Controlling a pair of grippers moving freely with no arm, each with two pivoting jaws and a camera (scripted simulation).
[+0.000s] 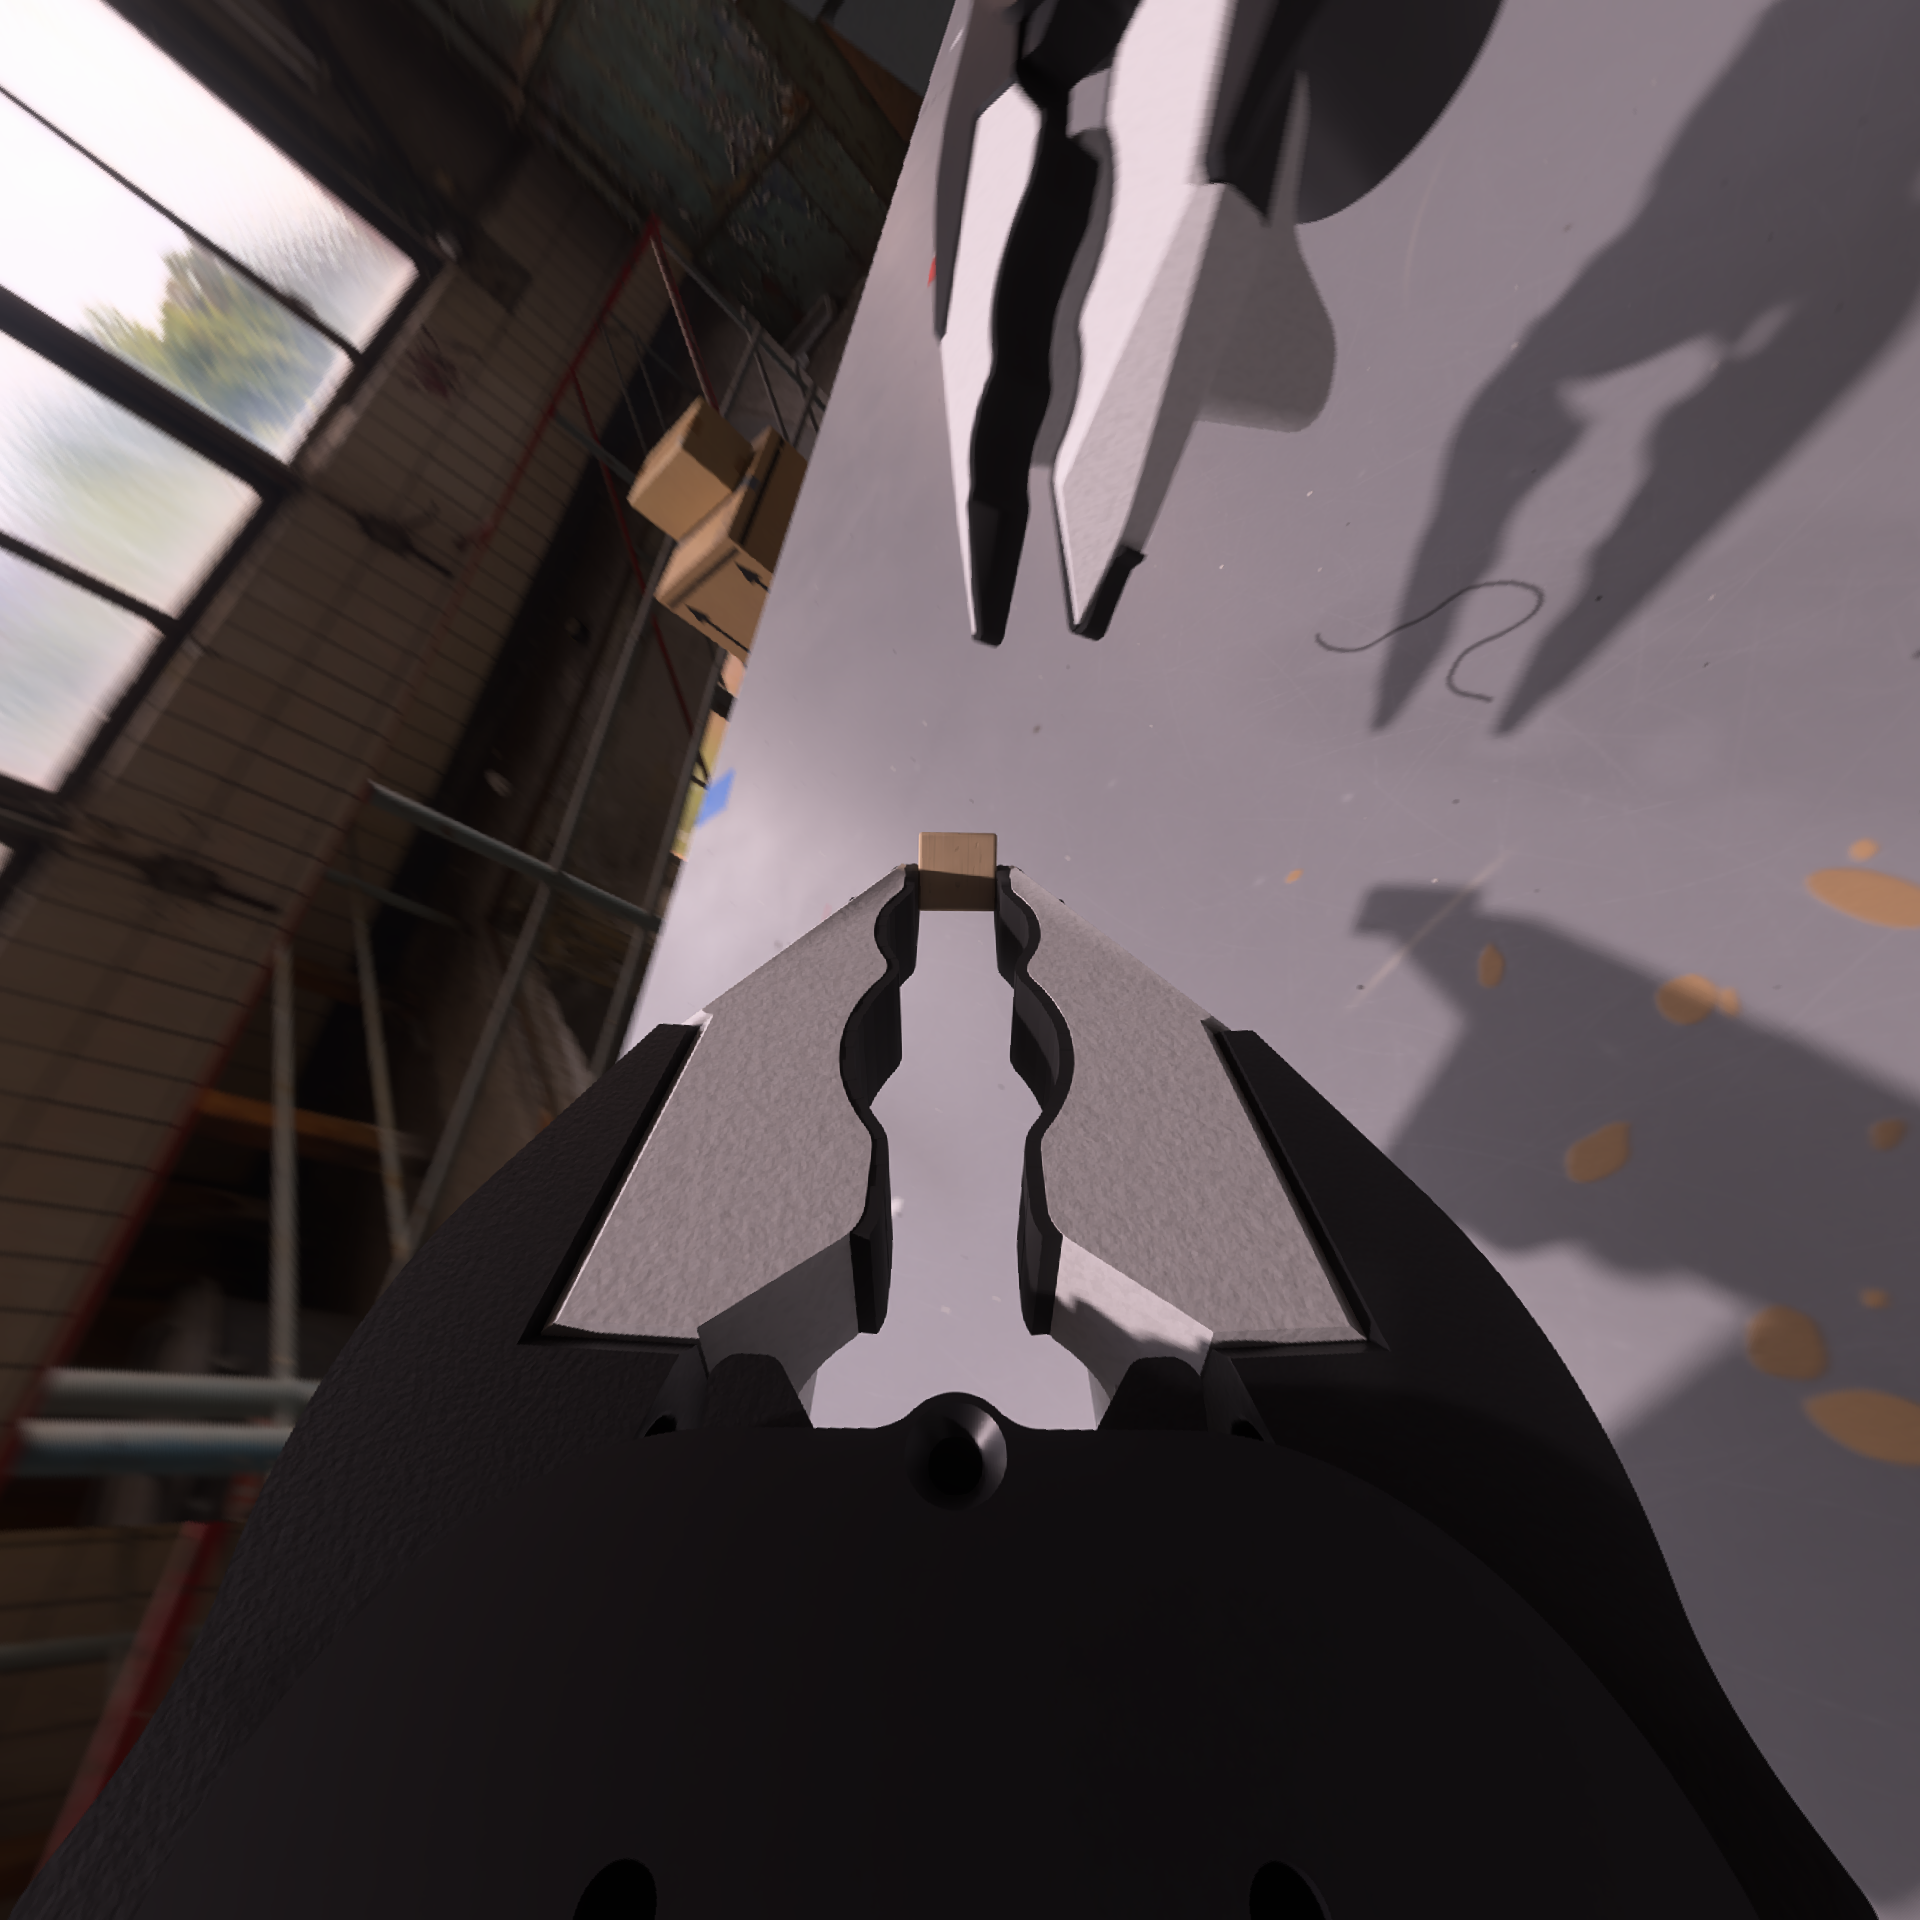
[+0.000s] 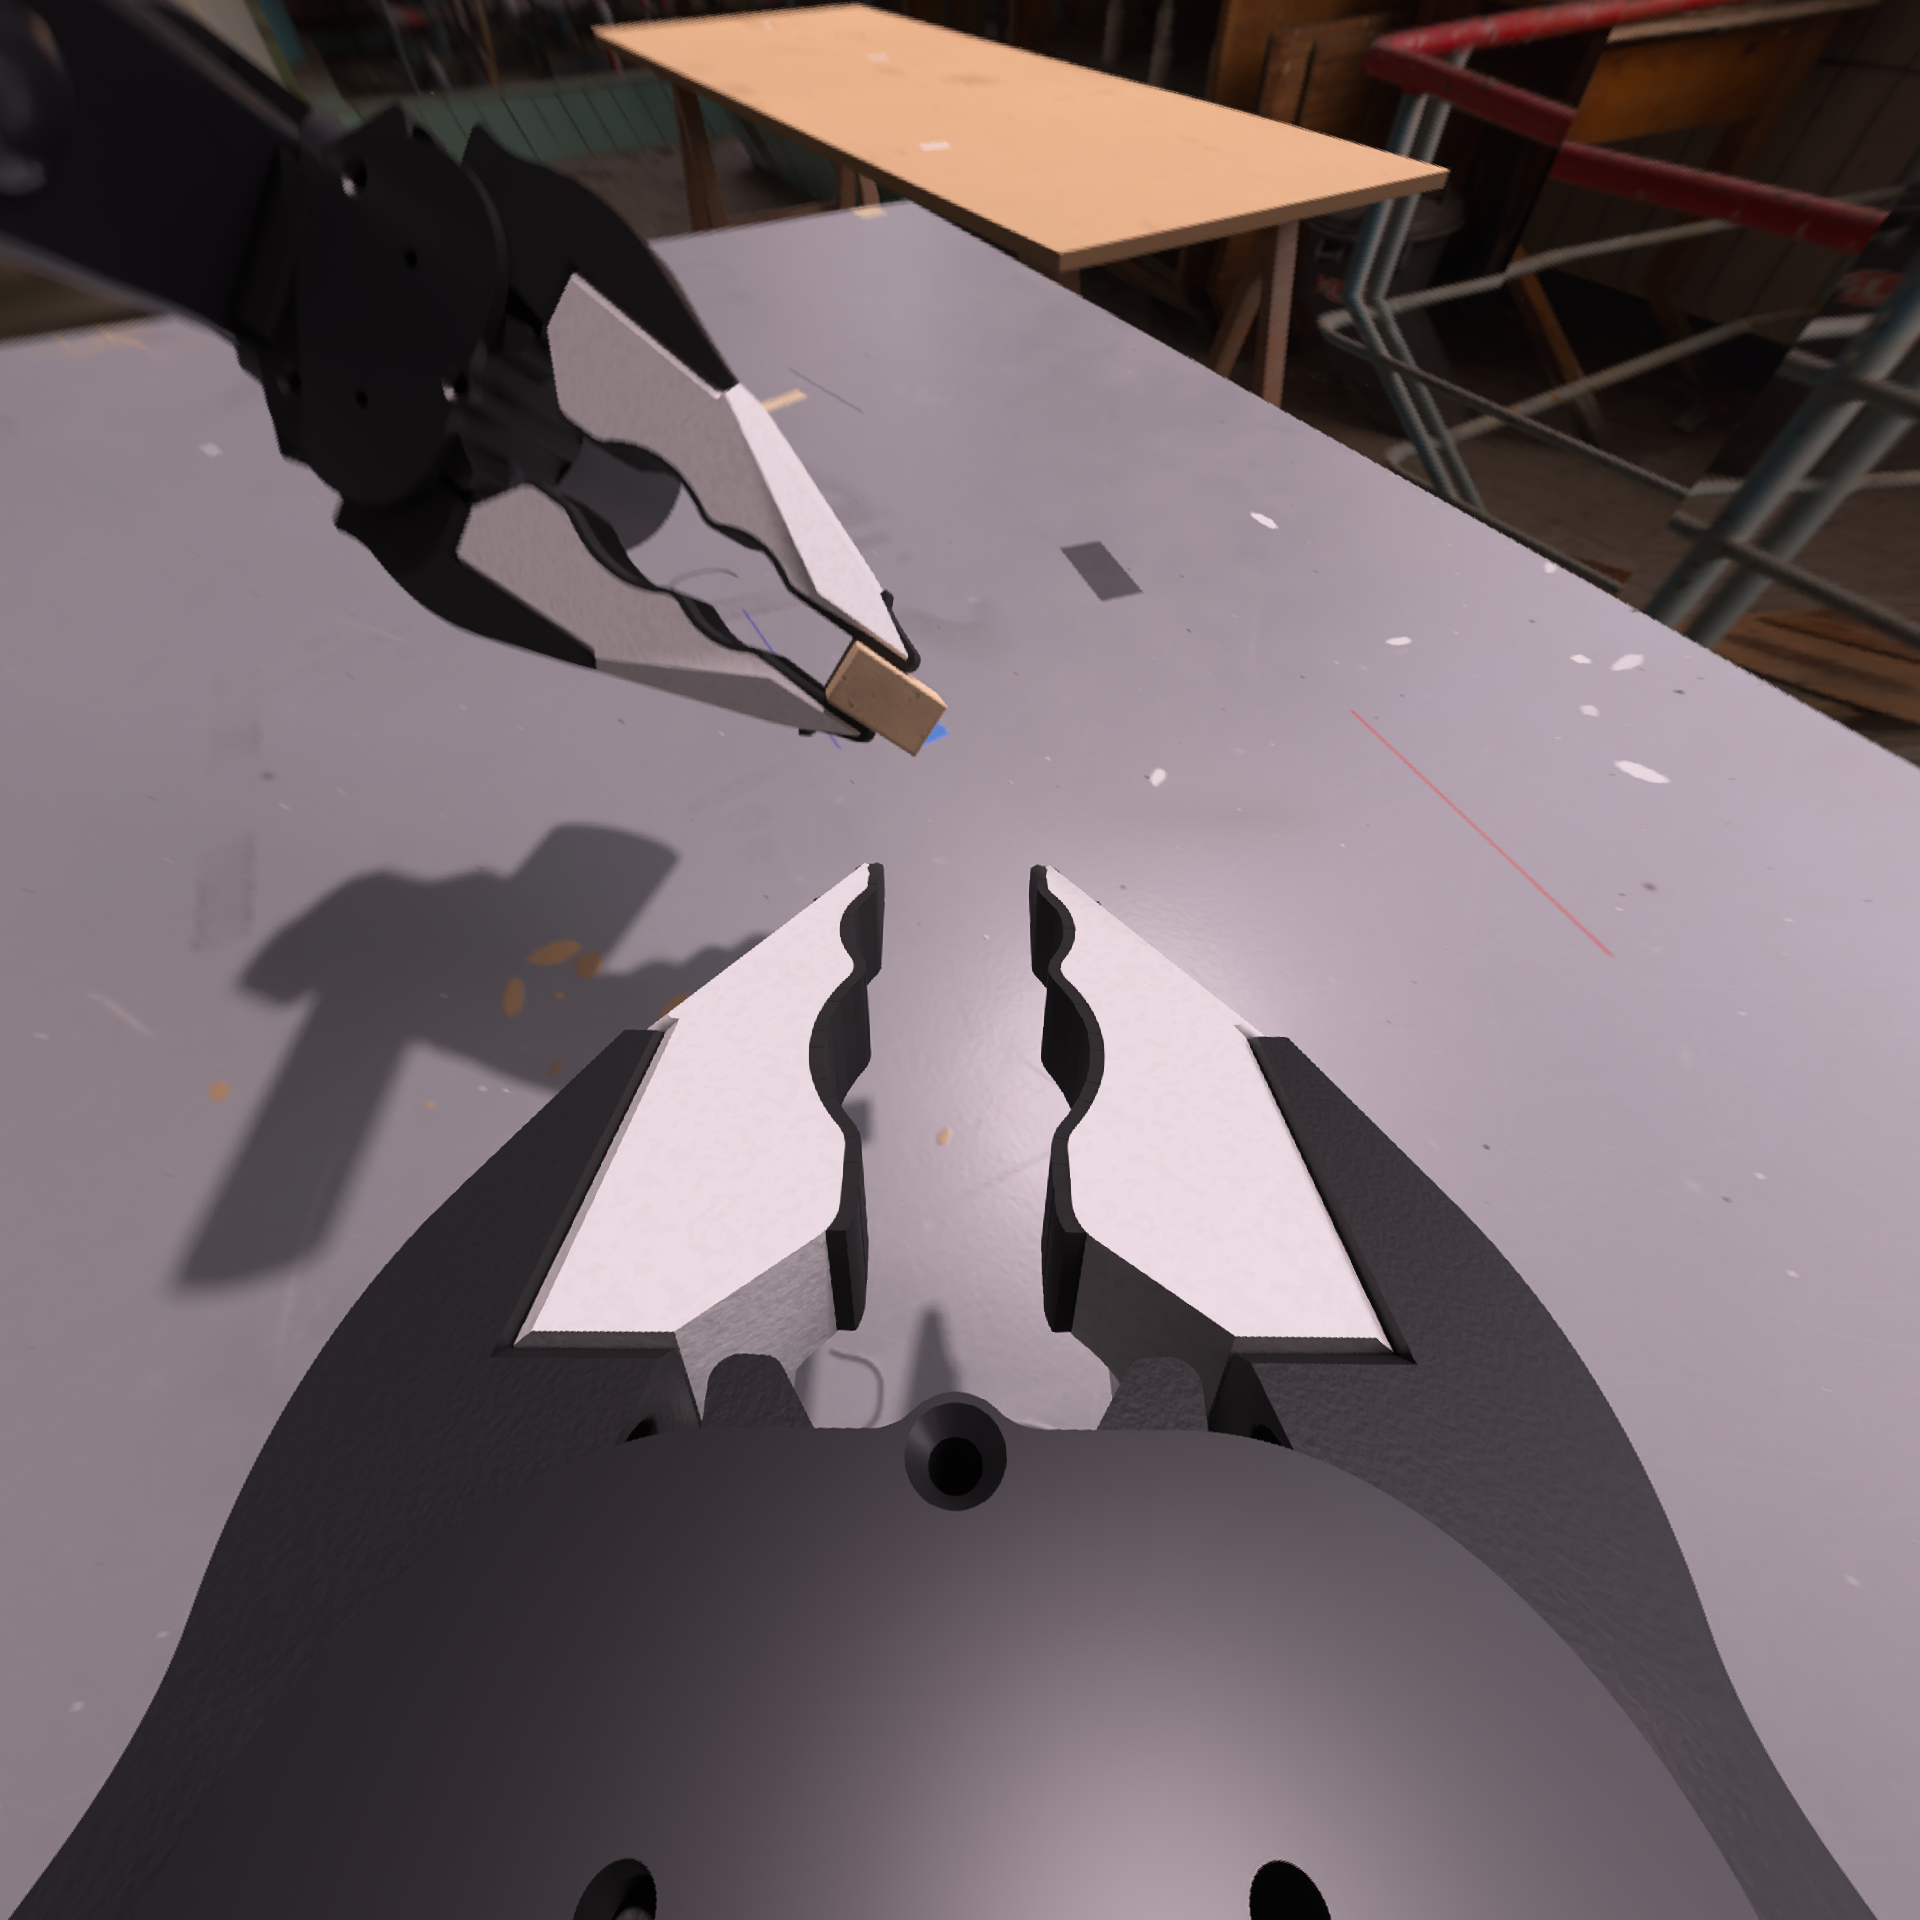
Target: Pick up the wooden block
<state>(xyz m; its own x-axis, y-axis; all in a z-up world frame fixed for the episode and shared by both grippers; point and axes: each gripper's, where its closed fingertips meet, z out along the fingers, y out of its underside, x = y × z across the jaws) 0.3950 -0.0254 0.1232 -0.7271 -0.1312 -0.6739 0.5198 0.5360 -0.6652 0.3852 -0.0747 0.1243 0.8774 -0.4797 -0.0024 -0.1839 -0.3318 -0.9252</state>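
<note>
Both left tongs (image 1: 957, 883) on wooden block (image 1: 957, 871)

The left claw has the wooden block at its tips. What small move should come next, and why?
Probably a short, slow lift straight up. The left claw is shut on the wooden block only at its very tips, and the block sticks out past them just above the grey table. The right claw is open, empty.

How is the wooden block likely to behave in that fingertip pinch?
Probably rigid: the wooden block keeps crisp flat faces between the left hand-held gripper fingertips. Likely light, being small. It might pivot or slip, since only one end is held and most of it juts past the tips.
</note>
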